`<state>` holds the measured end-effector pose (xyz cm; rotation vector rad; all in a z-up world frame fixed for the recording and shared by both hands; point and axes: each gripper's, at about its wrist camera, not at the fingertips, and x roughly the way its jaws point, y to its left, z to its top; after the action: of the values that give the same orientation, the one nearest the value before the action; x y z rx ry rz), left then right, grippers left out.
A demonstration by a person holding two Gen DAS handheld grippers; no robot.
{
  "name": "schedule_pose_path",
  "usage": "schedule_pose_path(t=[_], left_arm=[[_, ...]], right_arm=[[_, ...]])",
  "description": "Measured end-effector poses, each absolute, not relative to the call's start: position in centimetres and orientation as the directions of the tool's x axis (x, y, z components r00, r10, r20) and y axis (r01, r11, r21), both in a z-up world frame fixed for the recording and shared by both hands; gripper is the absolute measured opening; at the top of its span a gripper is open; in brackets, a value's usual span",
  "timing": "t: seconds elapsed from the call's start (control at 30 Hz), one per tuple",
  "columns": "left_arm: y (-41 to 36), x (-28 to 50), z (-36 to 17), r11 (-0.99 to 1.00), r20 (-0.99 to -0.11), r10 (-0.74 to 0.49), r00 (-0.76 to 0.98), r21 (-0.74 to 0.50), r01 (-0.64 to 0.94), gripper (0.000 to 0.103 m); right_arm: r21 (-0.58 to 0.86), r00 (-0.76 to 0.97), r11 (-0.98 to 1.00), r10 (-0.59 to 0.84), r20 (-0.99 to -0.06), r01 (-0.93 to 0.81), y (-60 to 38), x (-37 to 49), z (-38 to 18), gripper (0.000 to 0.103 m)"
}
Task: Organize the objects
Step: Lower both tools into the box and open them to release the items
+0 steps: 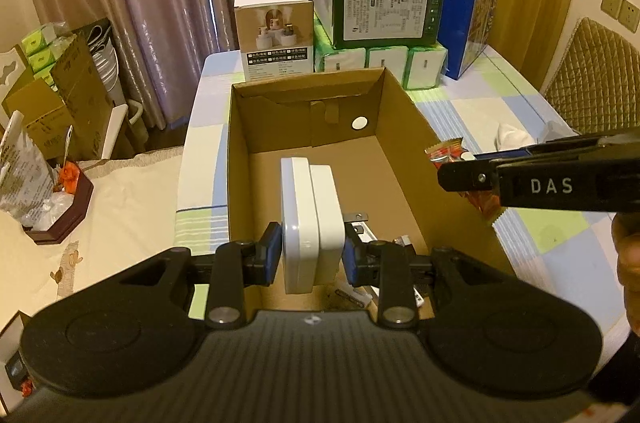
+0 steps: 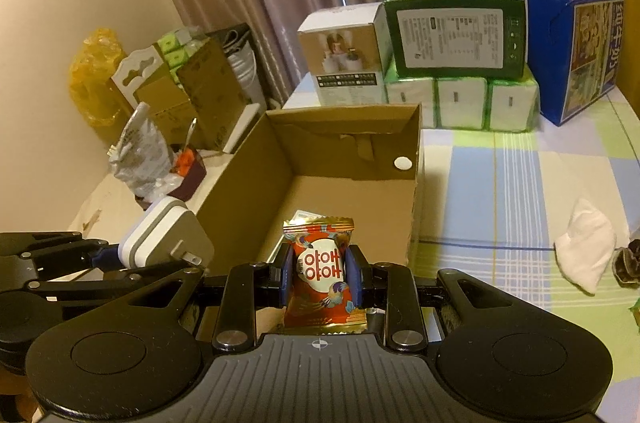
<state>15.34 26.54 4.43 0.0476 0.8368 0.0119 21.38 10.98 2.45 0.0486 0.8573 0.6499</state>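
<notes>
The left gripper is clamped on a white plastic charger, a smooth rounded block with a grey seam and two metal prongs on one side. It holds the charger upright over the near end of an open brown cardboard box. The box has plain corrugated walls, a folded tab on its far wall and a small round white sticker there. A few small items lie on the box floor under the gripper, too hidden to tell apart.

The right gripper is closed on a snack packet of shiny red foil with gold crimped edges, a white round label with red Korean letters and bird drawings. It sits above the near right corner of the box. The right gripper's arm bears the letters "DAS" in the left wrist view.

The counter wears a checked cloth of blue, green and white. At its far end stand a green carton with a printed white label, on top of wrapped tissue packs, a white box and a blue carton. A crumpled white tissue lies to the right.
</notes>
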Motion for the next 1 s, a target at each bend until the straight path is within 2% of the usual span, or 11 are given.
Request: schedule_pose_path(t=[0.27, 0.33, 0.67, 0.7, 0.8, 1.0], left_arm=[[26.7, 17.1, 3.2, 0.999, -0.756, 0.026, 0.655, 0.04, 0.007, 0.027], [26.9, 17.5, 2.8, 0.999, -0.753, 0.038, 0.656, 0.037, -0.015, 0.036], [27.2, 16.1, 3.6, 0.999, -0.735, 0.045, 0.677, 0.024, -0.041, 0.037], [27.1, 15.9, 3.7, 0.999, -0.734, 0.046, 0.678, 0.024, -0.041, 0.037], [27.1, 15.2, 3.8, 0.999, -0.73, 0.05, 0.682, 0.024, -0.047, 0.038], [27.0, 13.5, 4.2, 0.997, -0.721, 0.052, 0.691, -0.001, -0.076, 0.044]], right_arm=[[0.316, 0.46, 0.812, 0.549, -0.697, -0.49, 10.9, 22.3, 1.4, 0.025], [0.32, 0.458, 0.813, 0.549, -0.699, -0.486, 10.7, 22.3, 1.2, 0.025], [0.349, 0.457, 0.8, 0.575, -0.679, -0.489, 10.3, 21.9, 1.4, 0.025], [0.356, 0.459, 0.792, 0.587, -0.667, -0.496, 10.2, 21.8, 1.5, 0.027], [0.376, 0.479, 0.792, 0.597, -0.643, -0.481, 9.8, 21.8, 2.1, 0.06], [0.385, 0.514, 0.799, 0.595, -0.618, -0.463, 7.5, 20.9, 3.6, 0.062]])
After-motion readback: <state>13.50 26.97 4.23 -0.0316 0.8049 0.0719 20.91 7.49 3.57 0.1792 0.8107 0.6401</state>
